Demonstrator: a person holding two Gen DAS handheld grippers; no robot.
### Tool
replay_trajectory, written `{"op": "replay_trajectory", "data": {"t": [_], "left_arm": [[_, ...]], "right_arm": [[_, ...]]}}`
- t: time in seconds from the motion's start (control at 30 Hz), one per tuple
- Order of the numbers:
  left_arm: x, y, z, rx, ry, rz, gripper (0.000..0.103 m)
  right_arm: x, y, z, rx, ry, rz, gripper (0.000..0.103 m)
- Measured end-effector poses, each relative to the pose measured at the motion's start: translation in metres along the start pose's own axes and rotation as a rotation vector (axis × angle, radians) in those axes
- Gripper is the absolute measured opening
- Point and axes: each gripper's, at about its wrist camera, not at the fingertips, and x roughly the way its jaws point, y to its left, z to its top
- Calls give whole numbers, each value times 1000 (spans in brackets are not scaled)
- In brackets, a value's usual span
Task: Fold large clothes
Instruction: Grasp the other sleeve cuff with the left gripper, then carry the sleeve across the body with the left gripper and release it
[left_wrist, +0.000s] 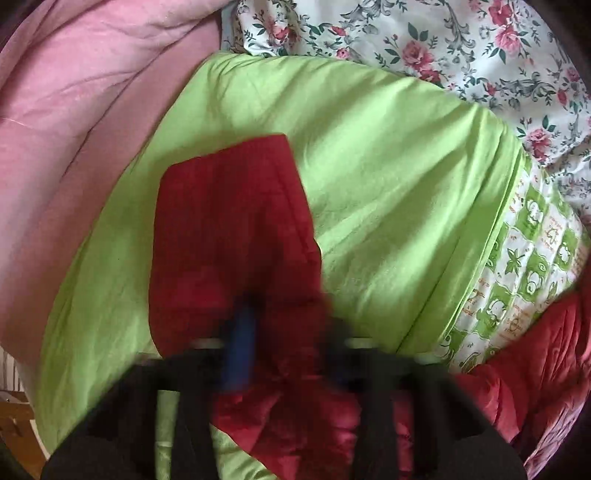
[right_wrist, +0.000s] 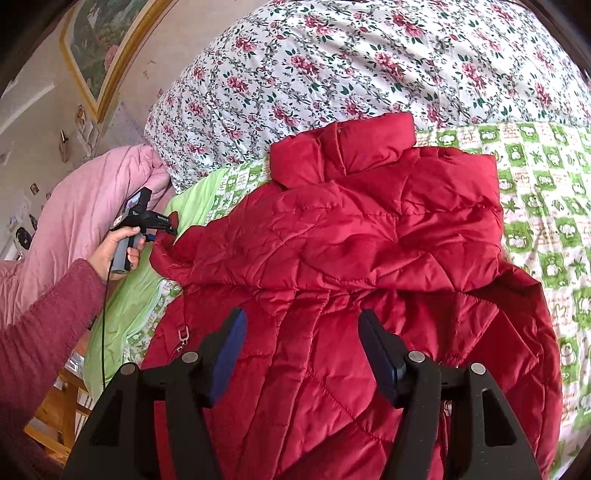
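A red quilted jacket (right_wrist: 351, 240) lies on the bed, collar toward the far side. My right gripper (right_wrist: 301, 332) hovers open and empty just above the jacket's middle. My left gripper (right_wrist: 168, 230) shows at the far left of the right wrist view, held in a hand, at the end of the jacket's sleeve. In the left wrist view the left gripper (left_wrist: 291, 325) is blurred; red sleeve fabric (left_wrist: 232, 229) lies between its fingers and hangs out ahead over the green quilt, so it looks shut on the sleeve.
The jacket rests on a green quilt (left_wrist: 369, 166) with a green-and-white printed underside (right_wrist: 535, 184). A floral duvet (right_wrist: 369, 55) is piled behind. A pink blanket (left_wrist: 74, 110) lies at the left. A framed picture (right_wrist: 99, 48) hangs on the wall.
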Motion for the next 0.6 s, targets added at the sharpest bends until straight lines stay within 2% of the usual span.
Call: {"op": "replay_trajectory", "data": {"t": [0.17, 0.3, 0.6], "left_arm": [[-30, 11, -21, -13, -101, -64, 6], [-67, 18, -43, -46, -191, -199, 5], [-144, -16, -78, -57, -322, -478, 5]], "right_arm": [[-5, -5, -3, 23, -16, -6, 66], [-9, -5, -2, 28, -29, -4, 66], [-18, 1, -5, 38, -48, 6, 66]]}}
